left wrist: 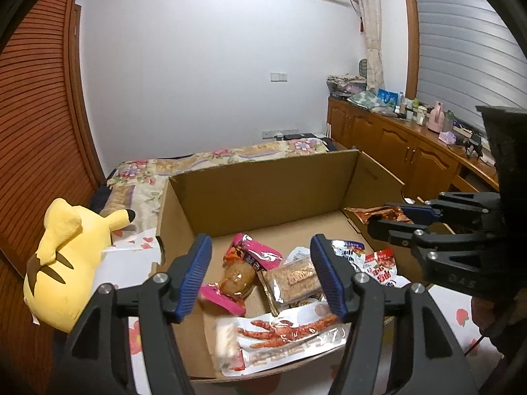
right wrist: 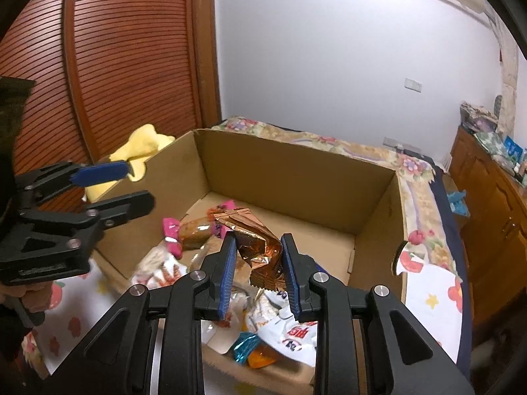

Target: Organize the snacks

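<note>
One copper foil packet [right wrist: 255,247] is clamped by the right gripper [right wrist: 258,275] above the cardboard box [right wrist: 290,177]; the left gripper [left wrist: 263,273] is held apart, empty. Lowering and release are called for next.

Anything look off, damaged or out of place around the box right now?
The cardboard box has a ragged, torn front edge. The snack packets lie jumbled inside at its near end. A yellow plush toy lies on its side beside the box. No spills visible.

one cardboard box [left wrist: 263,184], two hand-held grippers, one yellow plush toy [left wrist: 66,260], several snack packets
</note>
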`<state>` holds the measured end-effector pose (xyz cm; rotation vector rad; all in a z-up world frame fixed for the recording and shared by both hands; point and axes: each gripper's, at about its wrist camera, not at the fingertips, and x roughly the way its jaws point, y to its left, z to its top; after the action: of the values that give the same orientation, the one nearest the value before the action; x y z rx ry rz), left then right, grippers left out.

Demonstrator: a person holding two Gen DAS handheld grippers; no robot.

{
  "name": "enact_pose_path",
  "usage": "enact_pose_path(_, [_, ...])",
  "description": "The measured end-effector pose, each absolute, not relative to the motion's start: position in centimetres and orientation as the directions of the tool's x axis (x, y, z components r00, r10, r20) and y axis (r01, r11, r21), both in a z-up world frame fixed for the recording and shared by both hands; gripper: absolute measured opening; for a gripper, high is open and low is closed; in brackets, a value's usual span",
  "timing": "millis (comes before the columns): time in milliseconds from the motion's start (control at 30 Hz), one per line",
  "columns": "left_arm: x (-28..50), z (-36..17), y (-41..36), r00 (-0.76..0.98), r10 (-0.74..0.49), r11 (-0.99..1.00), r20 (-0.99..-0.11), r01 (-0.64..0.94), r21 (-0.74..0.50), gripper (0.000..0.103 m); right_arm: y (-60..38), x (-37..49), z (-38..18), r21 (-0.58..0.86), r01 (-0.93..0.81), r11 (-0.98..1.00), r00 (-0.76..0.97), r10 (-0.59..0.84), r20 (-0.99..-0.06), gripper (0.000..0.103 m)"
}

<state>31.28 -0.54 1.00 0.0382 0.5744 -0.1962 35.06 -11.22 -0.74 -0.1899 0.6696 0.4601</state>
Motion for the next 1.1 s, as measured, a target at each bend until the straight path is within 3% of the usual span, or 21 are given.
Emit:
enact_pose_path(167, [31.1, 0.9, -0.3, 0.829, -0.157, 0.983, -0.537, 0.182, -0.007, 0.064, -11.4, 36.0, -0.8, -0.088, -0.397, 0.914, 0.733, 0.258, -0.629, 0.027])
enact_pose_path(400, [30.9, 0.5, -0.1, 0.83, -0.151, 0.985, -0.538, 0.17, -0.015, 0.066, -12.1, 36.5, -1.3, -0.062, -0.38, 0.923, 0.731, 0.259, -0.632, 0.038])
enact_pose_path(567, [30.7, 0.5, 0.0, 0.839, -0.147, 0.987, -0.524, 0.16, -0.02, 0.073, -12.2, 36.4, -1.5, -0.061, -0.381, 0.923, 0.734, 0.262, -0.627, 0.044])
enact_pose_path(1100, [26.7, 1.6, 0.0, 0.865, -0.124, 0.99, -0.487, 0.143, 0.0, 0.075, -13.3, 32.2, 0.0, -0.037, -0.36, 0.932, 0.77, 0.274, -0.576, 0.059])
